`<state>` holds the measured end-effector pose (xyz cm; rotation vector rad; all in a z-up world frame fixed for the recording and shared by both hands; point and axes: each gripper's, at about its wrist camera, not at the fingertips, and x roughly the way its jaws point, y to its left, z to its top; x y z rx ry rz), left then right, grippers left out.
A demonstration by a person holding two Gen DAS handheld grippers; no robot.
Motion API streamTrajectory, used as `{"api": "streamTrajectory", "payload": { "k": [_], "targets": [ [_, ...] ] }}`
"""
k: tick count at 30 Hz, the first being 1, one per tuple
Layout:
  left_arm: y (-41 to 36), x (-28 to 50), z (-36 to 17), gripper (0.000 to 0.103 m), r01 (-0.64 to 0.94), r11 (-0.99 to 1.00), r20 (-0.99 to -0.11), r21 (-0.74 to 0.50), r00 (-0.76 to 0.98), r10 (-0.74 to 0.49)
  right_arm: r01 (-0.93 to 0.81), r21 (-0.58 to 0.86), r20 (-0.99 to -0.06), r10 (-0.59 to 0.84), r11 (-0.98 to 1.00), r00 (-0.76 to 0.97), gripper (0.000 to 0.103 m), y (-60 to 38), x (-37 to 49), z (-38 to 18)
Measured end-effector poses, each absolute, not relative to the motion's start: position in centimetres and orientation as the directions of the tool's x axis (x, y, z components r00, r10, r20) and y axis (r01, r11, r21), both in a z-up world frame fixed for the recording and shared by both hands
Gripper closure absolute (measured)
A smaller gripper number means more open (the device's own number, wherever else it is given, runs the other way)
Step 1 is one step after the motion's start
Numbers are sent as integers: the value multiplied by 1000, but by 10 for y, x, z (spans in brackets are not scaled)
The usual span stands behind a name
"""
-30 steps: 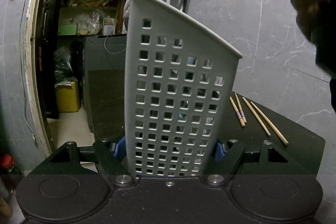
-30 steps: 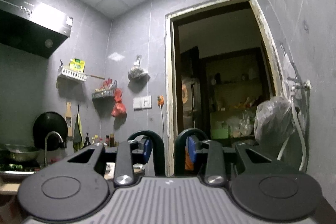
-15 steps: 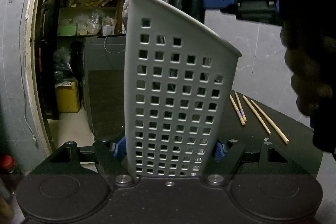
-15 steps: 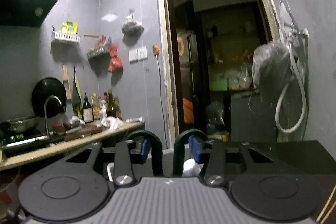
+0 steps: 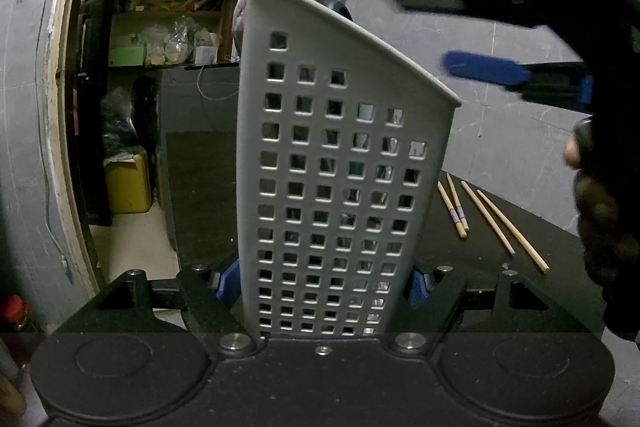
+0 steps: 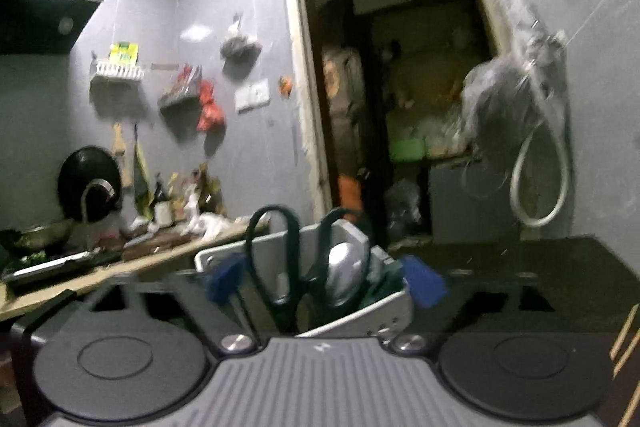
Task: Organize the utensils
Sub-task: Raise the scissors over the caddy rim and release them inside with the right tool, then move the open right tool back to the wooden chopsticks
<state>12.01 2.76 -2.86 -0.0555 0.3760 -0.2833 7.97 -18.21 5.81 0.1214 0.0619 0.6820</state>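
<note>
**Operator:** Four chopsticks (image 5: 486, 217) lie loose on the dark table (image 5: 560, 251), two of them a pair with purple bands. From my left-wrist camera they sit right of and beyond the caddy, long axes running away from me and fanned slightly apart. I judge them next to collect.

**Listener:** Which hand is nearer to them?

**Operator:** My right gripper (image 5: 432, 23). It hangs above the table on that same side, and its jaws have just been opening; they stand spread with nothing between the blue pads.

**Listener:** And the left?

**Operator:** My left gripper (image 5: 326, 279) is pressed against both sides of the grey perforated utensil caddy (image 5: 332, 167), holding it upright near its base.

**Listener:** What is inside the caddy?

**Operator:** Black-handled scissors (image 6: 288, 259), handle loops up above the rim, and beside them what looks like a metal spoon (image 6: 346, 273); that view is blurred, so I cannot be sure.
</note>
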Motion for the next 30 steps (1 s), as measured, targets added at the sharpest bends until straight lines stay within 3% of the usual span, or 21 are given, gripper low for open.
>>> {"api": "streamTrajectory", "payload": {
  "k": [4, 8, 15, 21, 30],
  "targets": [
    [27, 122, -28, 25, 261, 960, -358, -98, 891, -279, -551, 140, 27, 553, 823, 833, 0, -205, 72, 57],
    [24, 123, -28, 26, 257, 962, -360, -97, 891, -275, -438, 170, 8, 443, 883, 896, 0, -230, 71, 48],
    [23, 124, -28, 26, 255, 962, -361, -97, 892, -273, -137, 134, -185, 161, 981, 969, 0, -262, 81, 14],
    [22, 124, -27, 26, 259, 961, -365, -95, 889, -276, 4, 154, -350, 51, 988, 935, 0, -281, 99, -11],
    [21, 128, -26, 26, 260, 961, -374, -98, 885, -277, 97, 73, -454, -53, 993, 890, 0, -281, 116, -30]
  ]
}}
